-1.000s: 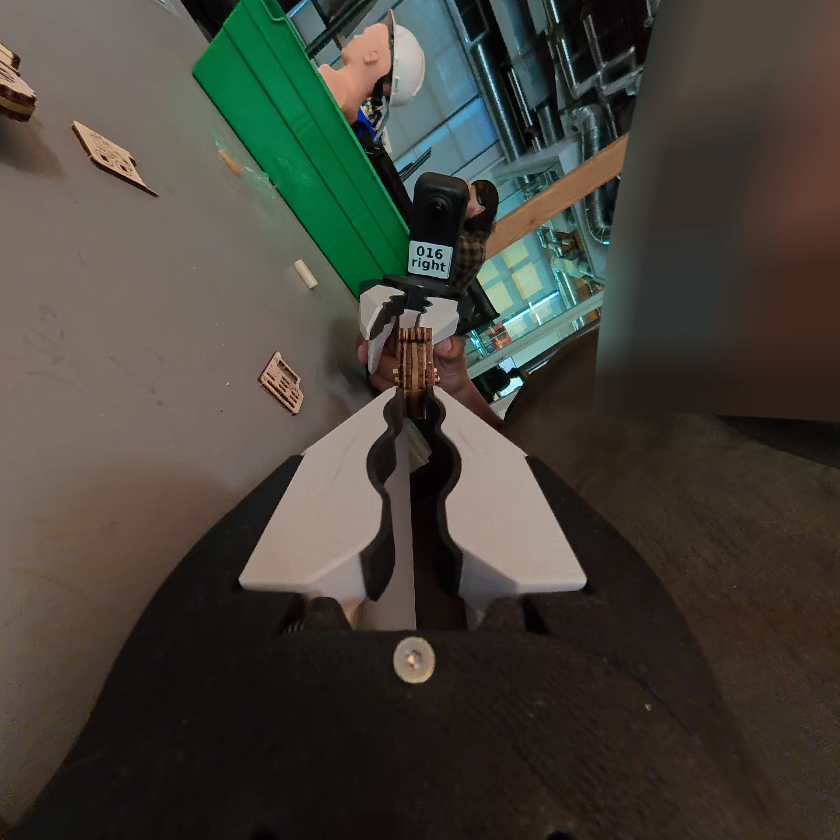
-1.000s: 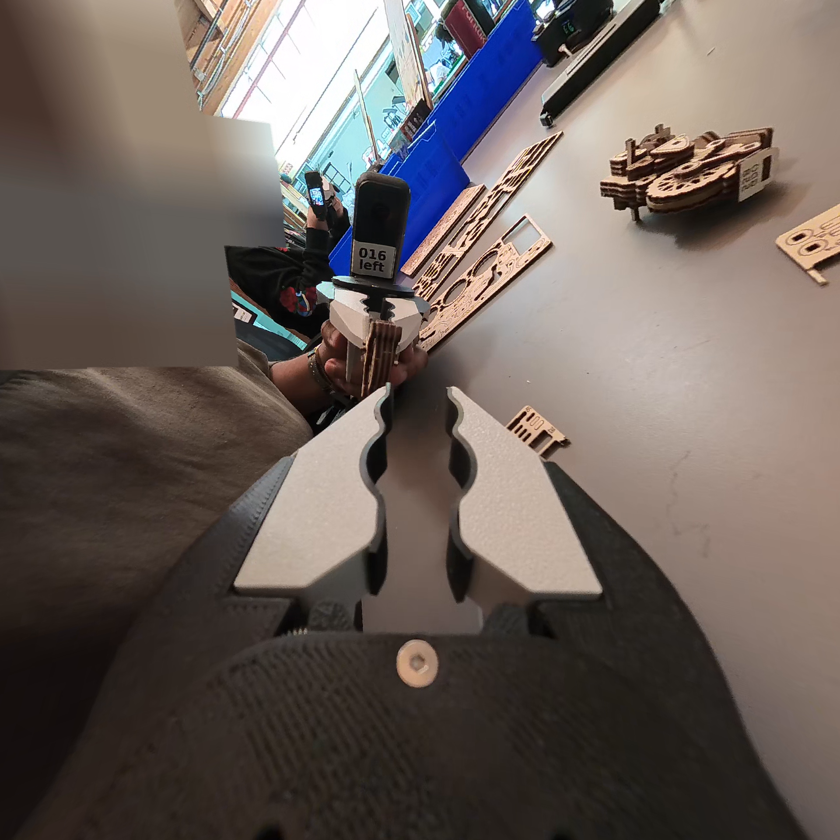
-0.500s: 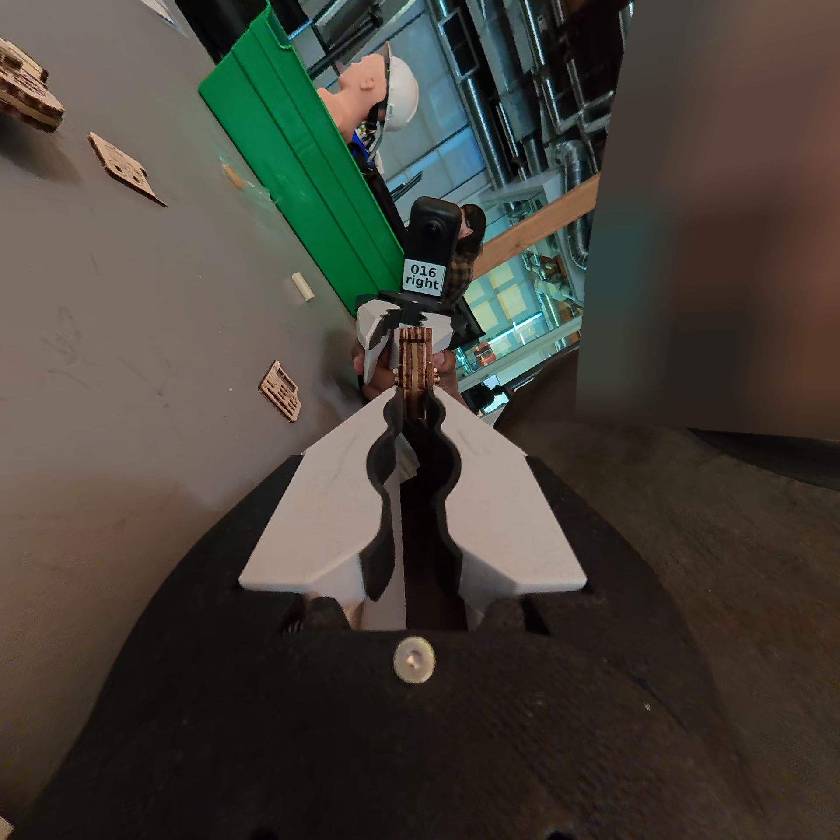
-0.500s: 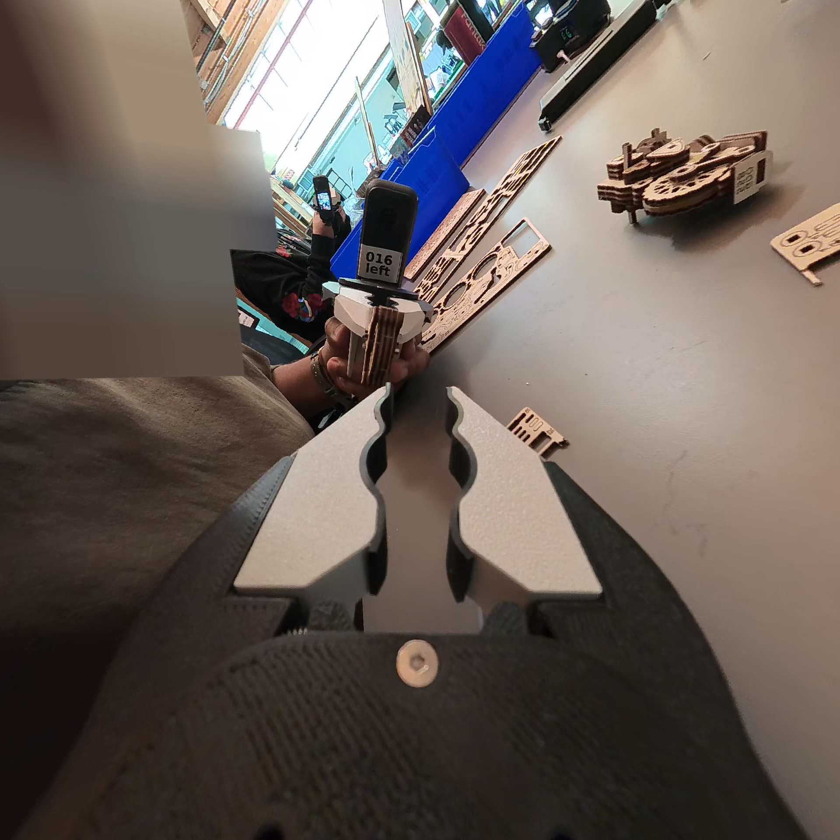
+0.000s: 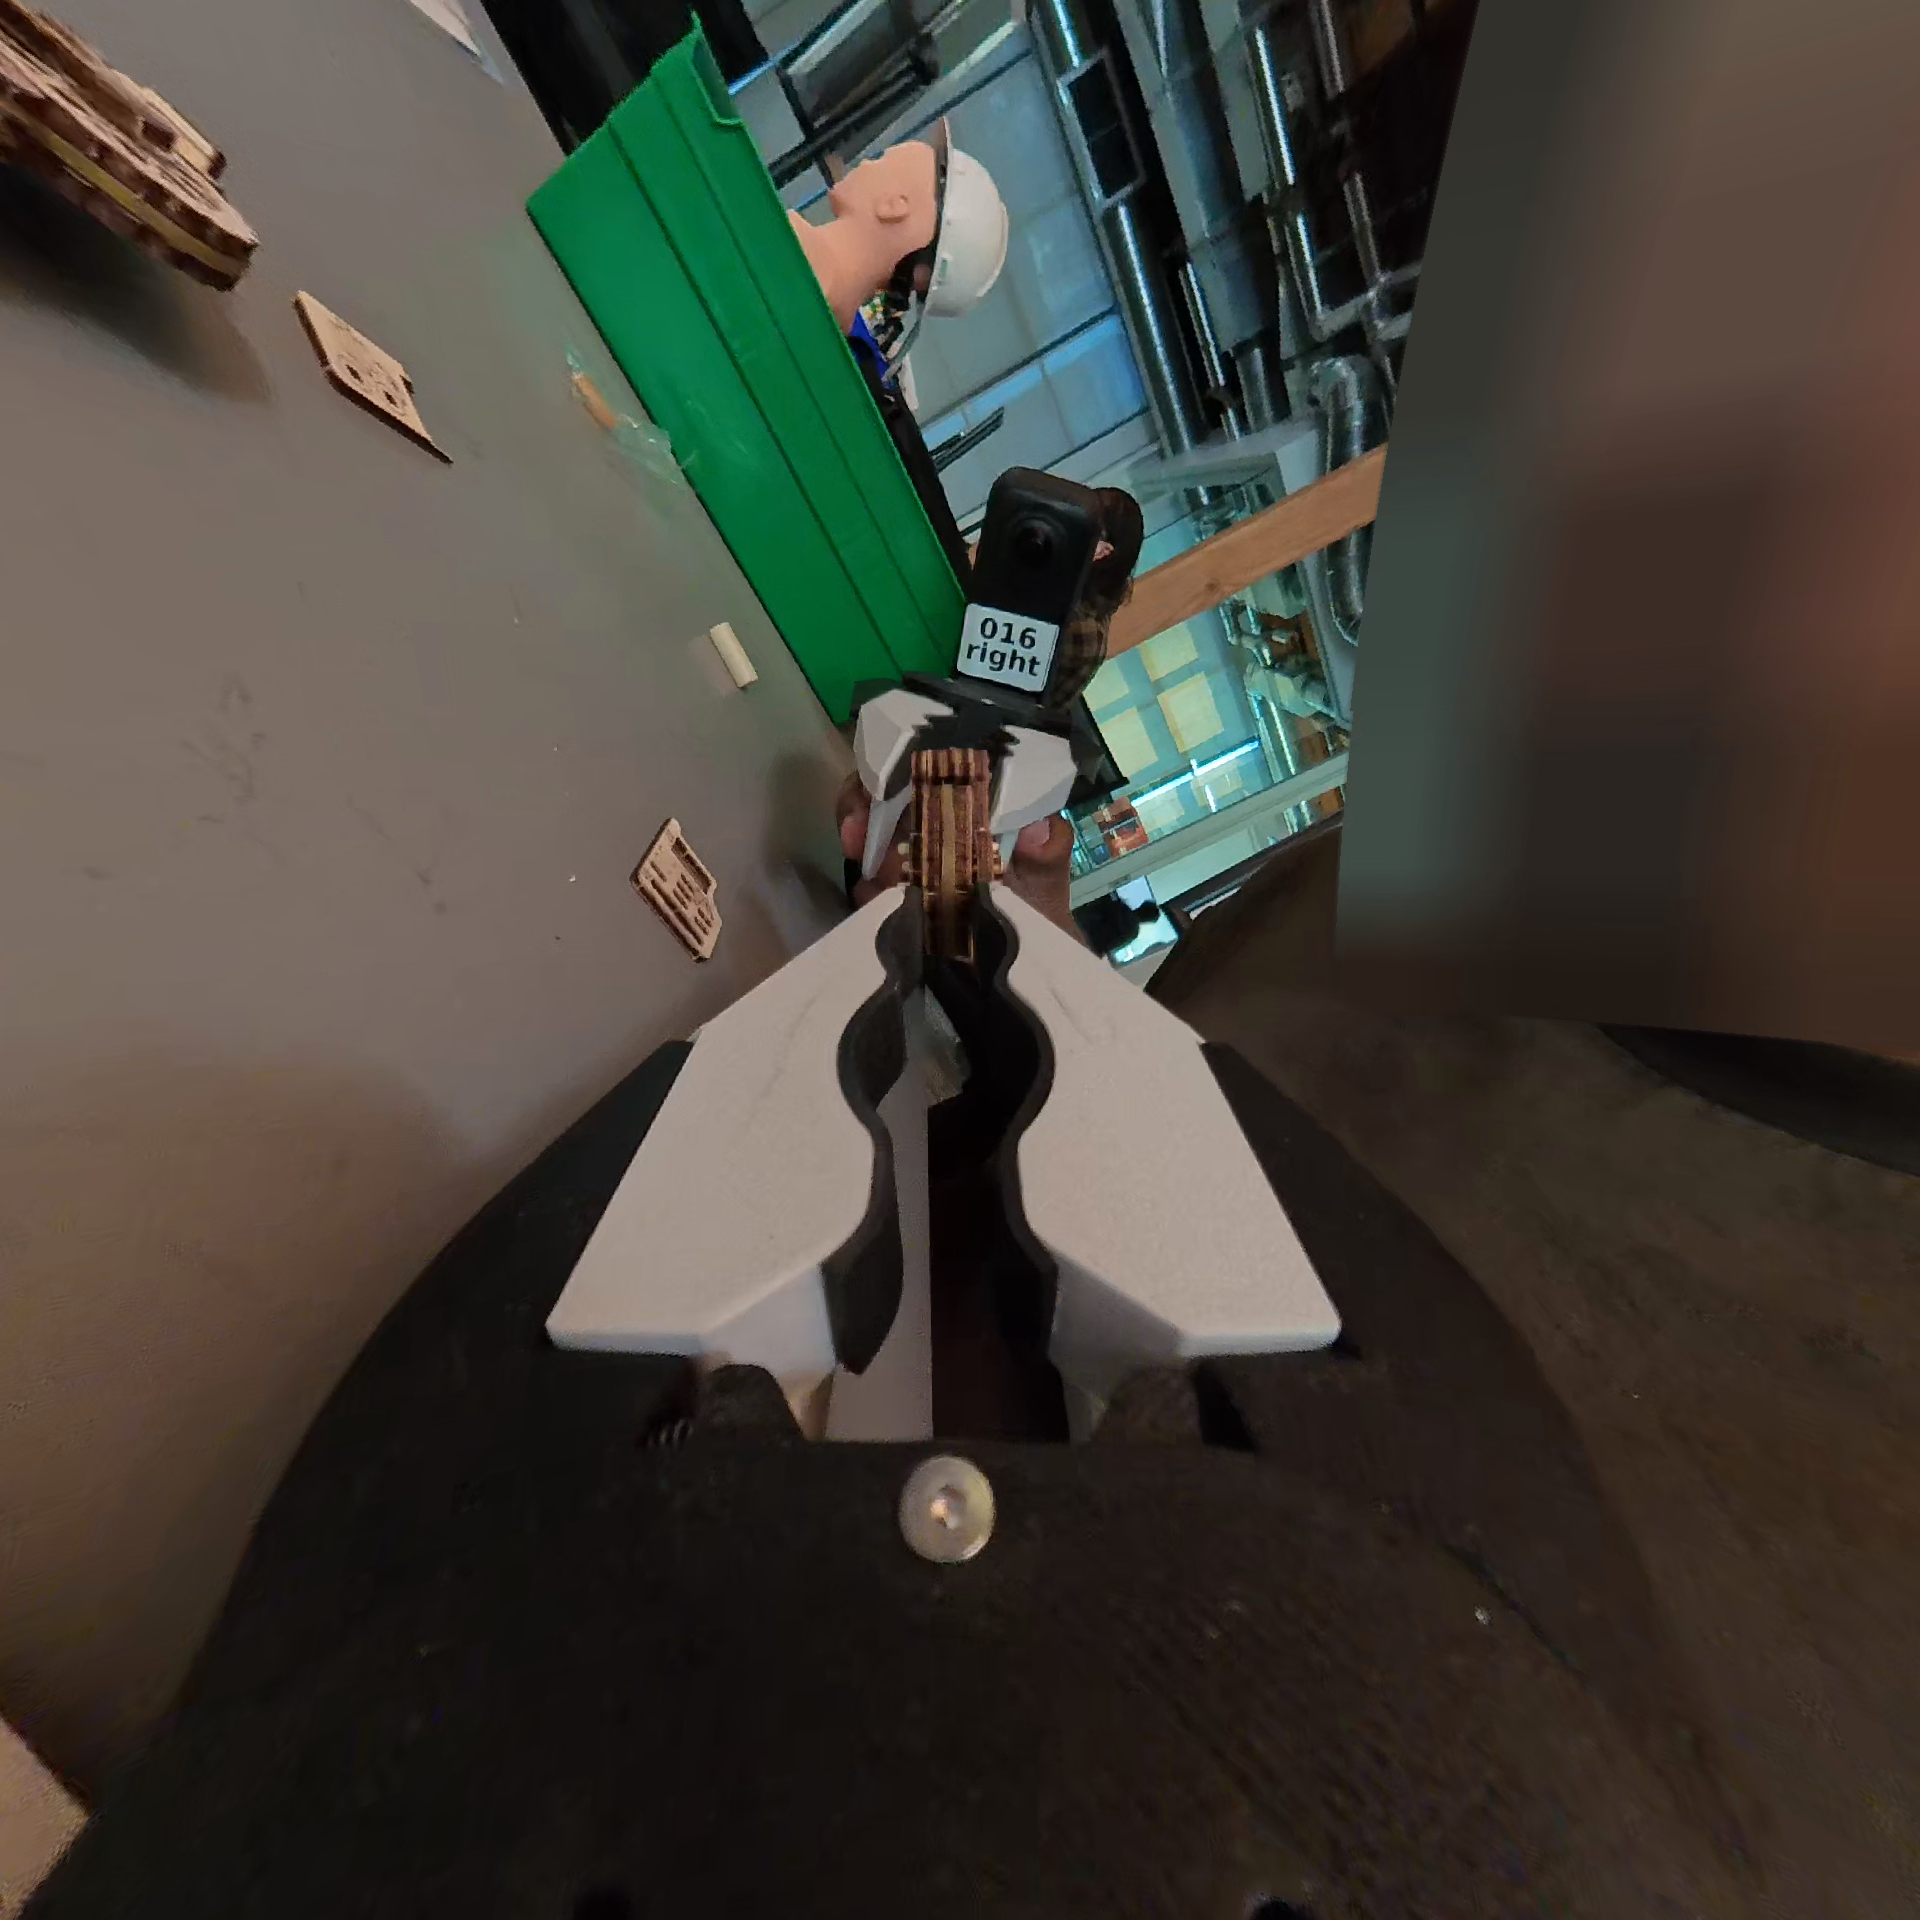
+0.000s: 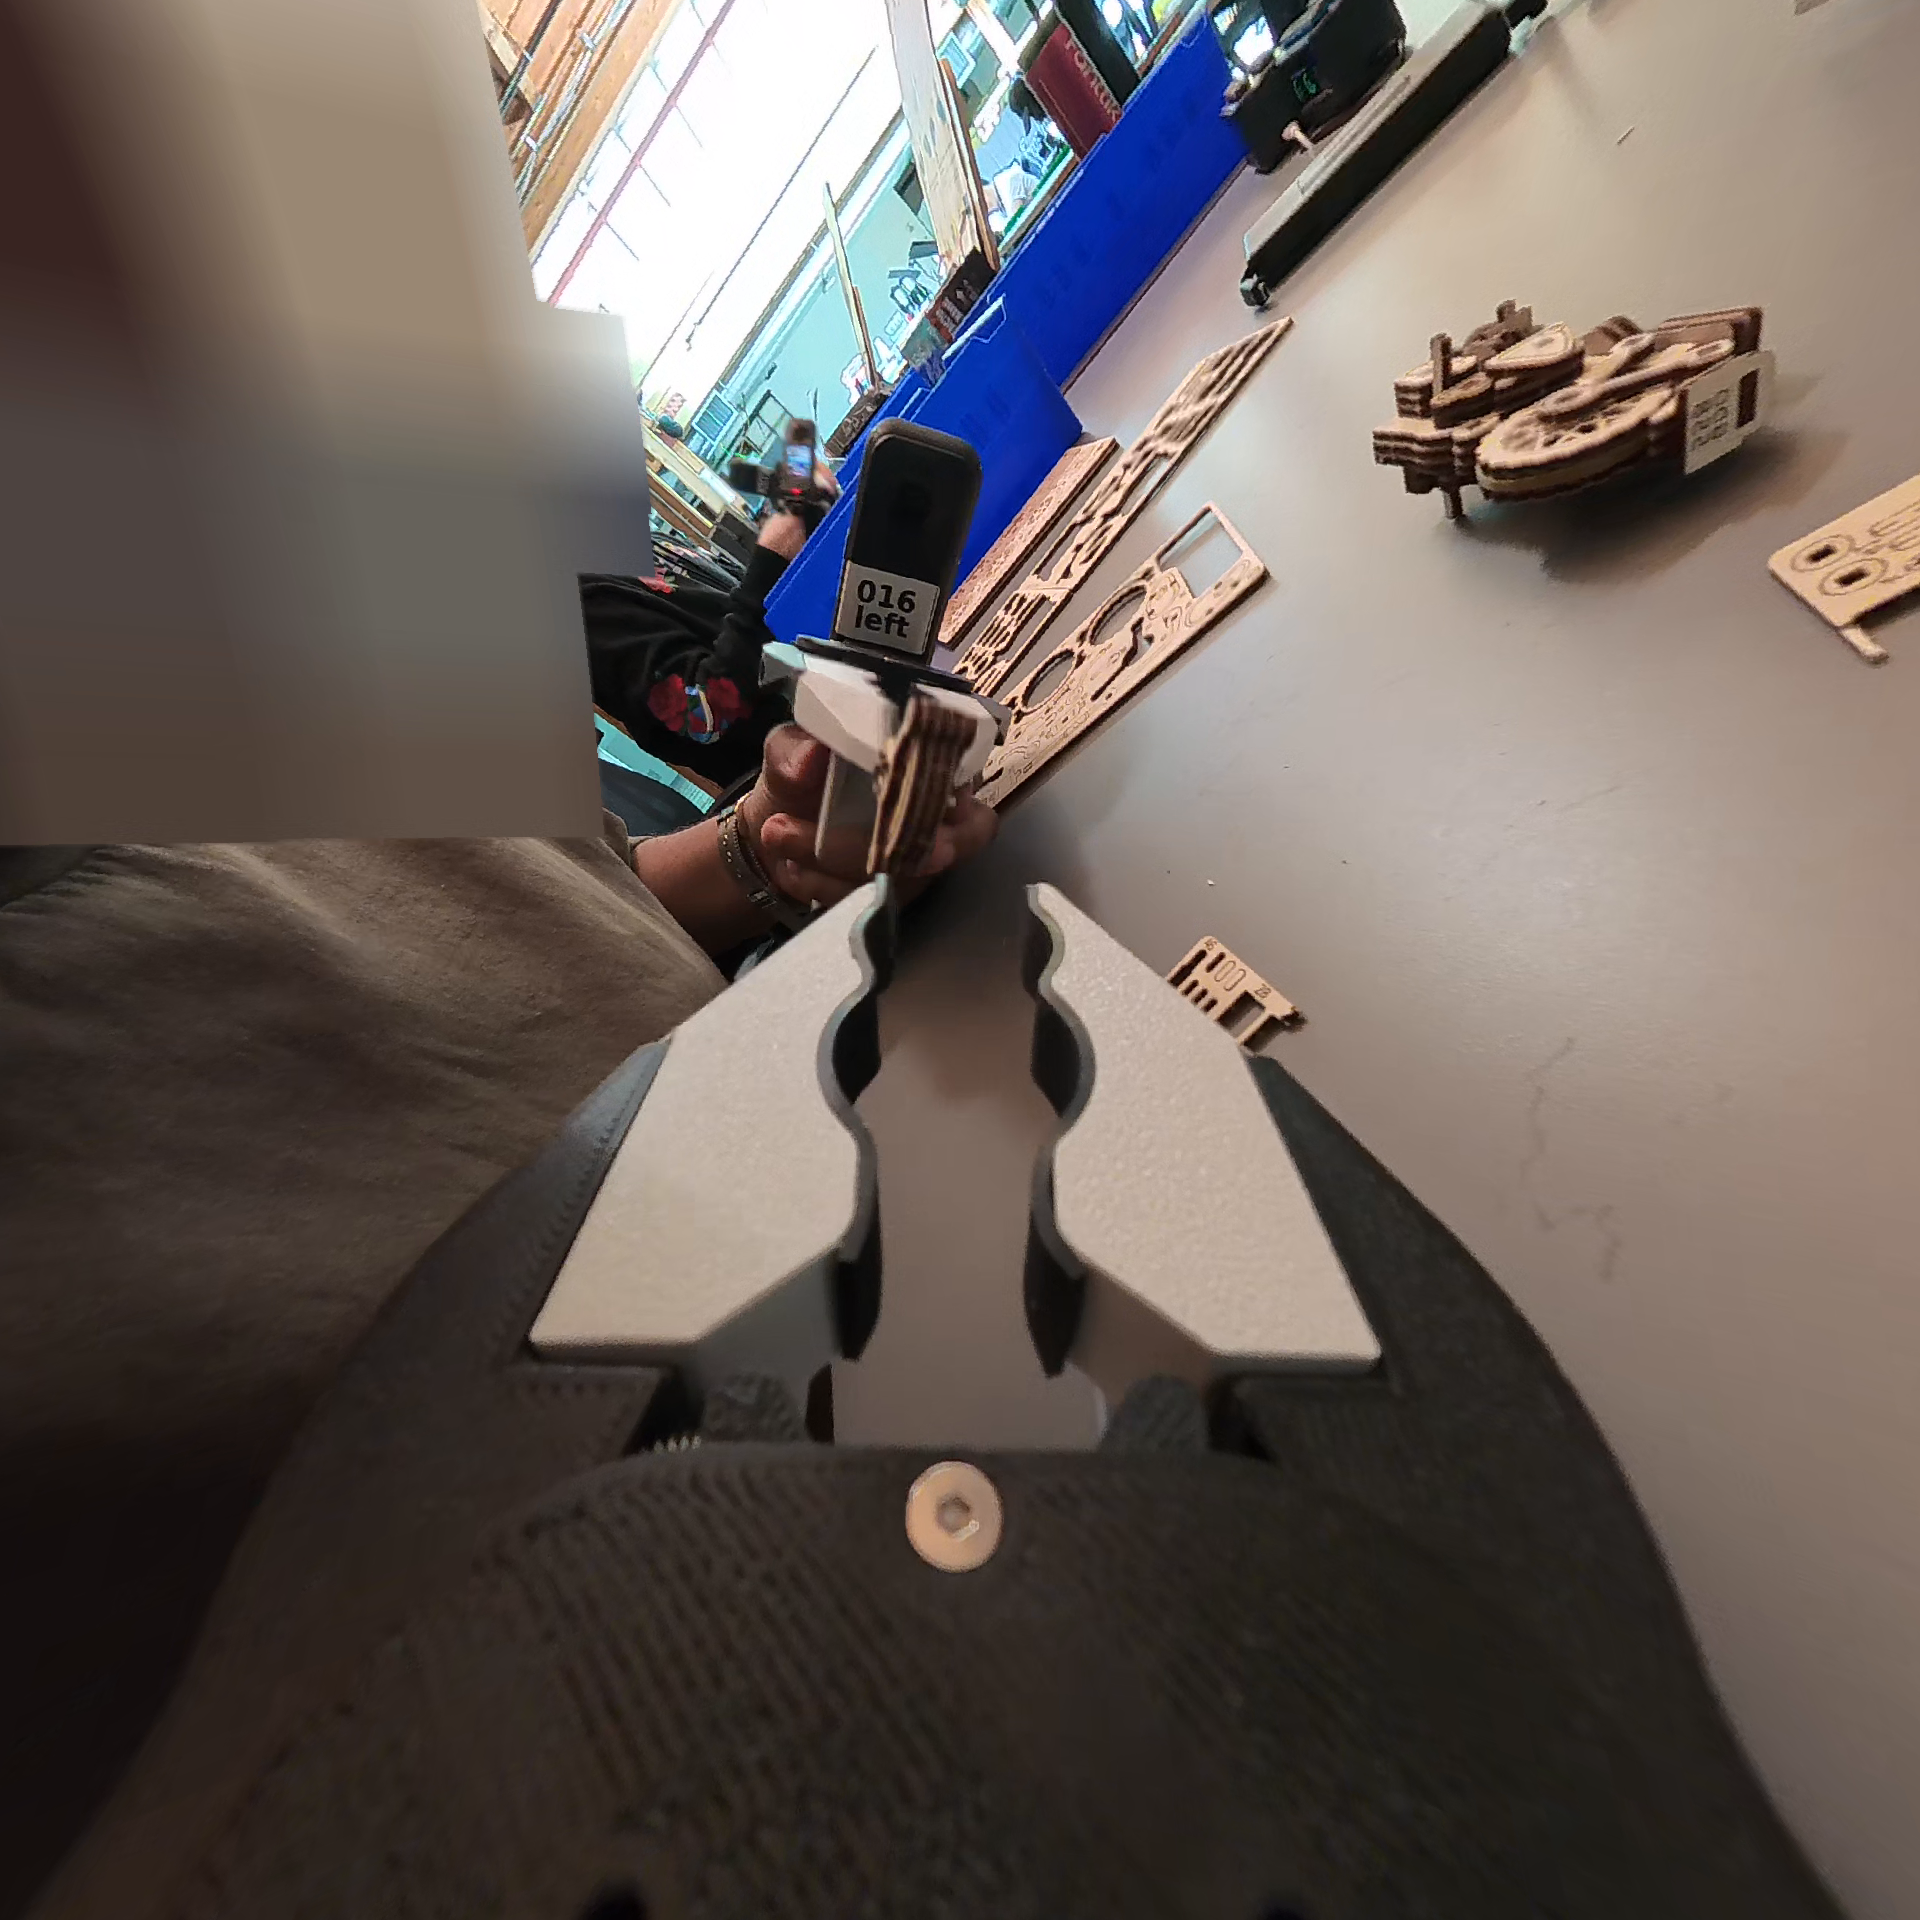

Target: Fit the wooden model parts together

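Note:
My left gripper is shut on a small layered wooden part, which sticks out past the fingertips above the grey table. My right gripper faces it from beyond, jaws apart on either side of the part. In the right wrist view my right gripper is open and empty. There the left gripper holds the layered part just beyond my left fingertip, apart from it. A hand is around each gripper.
A small slotted wooden piece lies on the table near the right gripper and shows in the left wrist view. An assembled wooden model, a flat piece and cut-out sheets lie farther off. A green bin stands at the table's edge. About 7 centimeters separates my left fingertips from my right. The flat piece is about 15 centimeters from both grippers' fingertips. The left camera catches it too, in the left wrist view.
The two grippers have drifted slightly and tilted, still facing each other. The left stays shut on the layered part and the right stays open.

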A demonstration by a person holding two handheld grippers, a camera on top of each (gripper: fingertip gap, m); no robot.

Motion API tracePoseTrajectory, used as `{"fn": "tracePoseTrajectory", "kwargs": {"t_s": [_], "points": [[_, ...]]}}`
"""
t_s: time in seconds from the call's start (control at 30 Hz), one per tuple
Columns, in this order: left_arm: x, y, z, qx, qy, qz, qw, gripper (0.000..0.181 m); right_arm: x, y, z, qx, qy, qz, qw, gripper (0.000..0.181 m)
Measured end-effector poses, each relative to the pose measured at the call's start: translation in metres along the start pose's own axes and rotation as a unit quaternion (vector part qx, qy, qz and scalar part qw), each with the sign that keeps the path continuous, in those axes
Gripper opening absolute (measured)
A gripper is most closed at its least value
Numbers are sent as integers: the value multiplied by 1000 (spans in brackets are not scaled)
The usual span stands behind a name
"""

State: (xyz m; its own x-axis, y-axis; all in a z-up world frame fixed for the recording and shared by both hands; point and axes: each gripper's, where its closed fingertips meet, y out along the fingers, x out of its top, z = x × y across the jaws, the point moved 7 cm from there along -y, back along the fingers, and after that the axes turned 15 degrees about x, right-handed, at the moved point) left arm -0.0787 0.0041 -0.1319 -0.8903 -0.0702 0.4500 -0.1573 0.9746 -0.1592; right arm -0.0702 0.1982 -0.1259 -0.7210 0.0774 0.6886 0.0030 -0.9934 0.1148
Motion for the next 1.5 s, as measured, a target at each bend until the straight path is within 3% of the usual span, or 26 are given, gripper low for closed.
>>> {"fn": "tracePoseTrajectory", "kwargs": {"t_s": [0.3,0.43,0.6,0.83,1.13,1.3,1.5], "points": [[-10,8,-4,40,66,25,997,5,17,-8,19,-66,-191,-20,979,28],[-9,8,-2,57,65,23,996,5,17,-1,33,-97,-310,-18,946,4],[-7,7,1,64,51,16,997,5,19,-7,31,-192,-370,-60,907,0],[-4,8,5,93,44,3,995,5,21,-11,8,-230,-226,-47,945,0],[0,5,10,95,8,-8,995,5,40,-54,6,-249,-180,-138,942,0],[0,6,10,94,7,-8,995,5,30,-62,-24,-351,-109,-65,928,0],[0,8,12,109,8,-3,994,5,16,-53,-50,-391,-24,32,920,0]]}}
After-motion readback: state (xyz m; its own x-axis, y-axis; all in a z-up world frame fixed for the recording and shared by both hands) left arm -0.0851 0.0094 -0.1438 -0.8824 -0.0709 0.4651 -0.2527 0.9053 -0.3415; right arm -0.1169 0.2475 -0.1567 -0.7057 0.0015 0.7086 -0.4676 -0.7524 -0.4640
